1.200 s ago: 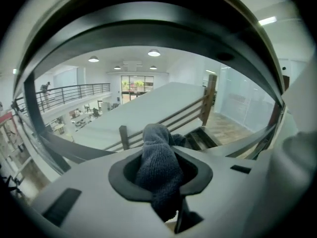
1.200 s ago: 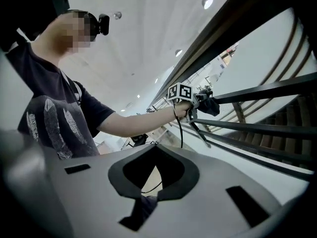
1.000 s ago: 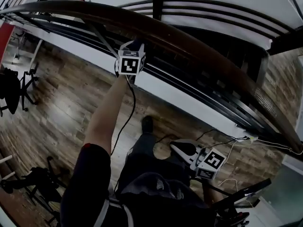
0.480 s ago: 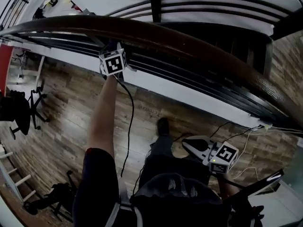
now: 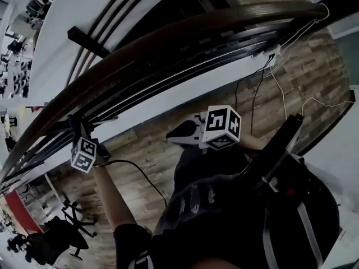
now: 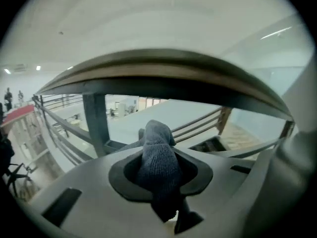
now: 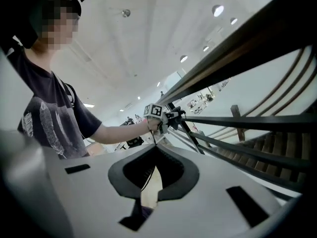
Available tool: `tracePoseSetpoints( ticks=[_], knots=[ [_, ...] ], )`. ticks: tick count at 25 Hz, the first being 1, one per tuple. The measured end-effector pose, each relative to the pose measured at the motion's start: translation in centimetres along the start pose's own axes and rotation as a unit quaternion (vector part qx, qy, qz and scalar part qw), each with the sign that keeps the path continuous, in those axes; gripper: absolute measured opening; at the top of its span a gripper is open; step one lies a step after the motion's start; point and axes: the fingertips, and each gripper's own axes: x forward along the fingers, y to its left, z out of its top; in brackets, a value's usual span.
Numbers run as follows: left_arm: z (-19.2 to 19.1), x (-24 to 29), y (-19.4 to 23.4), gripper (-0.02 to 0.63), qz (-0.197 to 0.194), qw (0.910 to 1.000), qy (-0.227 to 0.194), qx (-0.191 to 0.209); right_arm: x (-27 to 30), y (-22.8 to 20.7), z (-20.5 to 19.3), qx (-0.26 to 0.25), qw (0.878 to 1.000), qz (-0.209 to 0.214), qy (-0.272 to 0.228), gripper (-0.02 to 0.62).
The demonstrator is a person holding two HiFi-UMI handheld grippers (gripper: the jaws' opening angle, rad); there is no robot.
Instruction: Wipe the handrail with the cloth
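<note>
Grey knitted cloth (image 6: 157,155), clamped in the jaws of the left gripper (image 6: 159,175), sat just under the wooden handrail (image 6: 163,71); contact could not be confirmed. Within the last second the left gripper had travelled along the handrail toward its left end, which suggested a wiping pass under way. The right gripper (image 7: 148,180) hung low, its jaws slightly parted and empty.

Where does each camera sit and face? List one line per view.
Head view: on the head, down at handrail, left hand-held gripper, right hand-held gripper, torso.
Left gripper view: on the left one, up at the rail; jaws clamp cloth.
Right gripper view: on the right one, toward the person's left arm.
All share the handrail.
</note>
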Motion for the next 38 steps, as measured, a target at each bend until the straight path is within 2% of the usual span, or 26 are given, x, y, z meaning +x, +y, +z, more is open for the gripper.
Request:
tracePoseSetpoints(
  ticks=[2,4,6,8,9,10,11,12,15,19,22,25,29,31,34,36,38],
  knots=[
    [-0.1,-5.4,-7.7,0.097,-0.061,0.9966,-0.047,0.030,-3.2,0.8,0.3,-0.030,0.999,0.010,-0.025,0.003],
    [-0.3,-11.2,-14.8,0.097,-0.090,0.9848,-0.109,0.101,-6.3,1.7,-0.3,-0.054,0.997,0.023,-0.042,0.003],
    [-1.3,-16.3,-21.2,0.097,-0.118,0.9641,-0.157,0.179,-8.7,2.6,-1.5,-0.071,0.996,0.035,-0.053,0.003],
    [-3.0,-20.9,-27.8,0.097,-0.174,0.9351,-0.188,0.245,-10.8,3.6,-3.2,-0.083,0.993,0.046,-0.070,0.003],
    [-3.6,-23.0,-31.0,0.097,-0.203,0.9215,-0.195,0.268,-12.0,4.3,-3.7,-0.090,0.992,0.048,-0.078,0.003],
    [-3.8,-24.8,-33.8,0.097,-0.225,0.9117,-0.198,0.281,-13.1,5.0,-3.8,-0.099,0.990,0.048,-0.083,0.003],
    [-3.5,-26.2,-35.7,0.097,-0.239,0.9064,-0.197,0.287,-14.2,5.8,-3.3,-0.109,0.989,0.046,-0.085,0.003],
    [-2.8,-27.3,-37.0,0.097,-0.247,0.9055,-0.196,0.284,-15.2,6.8,-2.6,-0.119,0.988,0.045,-0.085,0.003],
    [-1.5,-30.2,-39.4,0.097,-0.255,0.9115,-0.197,0.255,-17.8,9.1,-1.6,-0.134,0.986,0.049,-0.087,0.003],
    [-3.3,-33.7,-42.3,0.097,-0.263,0.9094,-0.200,0.253,-20.2,9.9,-3.2,-0.145,0.984,0.045,-0.094,0.003],
    [-4.6,-35.3,-42.0,0.097,-0.275,0.9109,-0.194,0.238,-20.1,10.4,-3.5,-0.173,0.980,0.022,-0.099,0.003],
    [-5.8,-36.7,-40.4,0.097,-0.289,0.9101,-0.200,0.219,-19.1,11.9,-3.8,-0.182,0.978,0.014,-0.102,0.003],
    [-6.6,-38.0,-37.4,0.097,-0.315,0.9018,-0.222,0.195,-16.5,13.8,-5.0,-0.175,0.979,-0.011,-0.102,0.003],
    [-7.7,-38.1,-34.7,0.097,-0.316,0.9075,-0.212,0.179,-13.9,14.0,-6.0,-0.168,0.982,-0.016,-0.090,0.003],
    [-11.7,-37.5,-30.8,0.097,-0.330,0.9200,-0.160,0.139,-10.6,14.6,-8.4,-0.155,0.984,-0.018,-0.083,0.003],
    [-13.6,-38.0,-29.1,0.097,-0.338,0.9212,-0.156,0.111,-8.6,15.8,-10.3,-0.153,0.984,0.000,-0.089,0.003],
    [-14.4,-38.7,-26.7,0.097,-0.328,0.9252,-0.158,0.106,-6.0,17.3,-11.2,-0.148,0.985,0.023,-0.088,0.003]
  ],
)
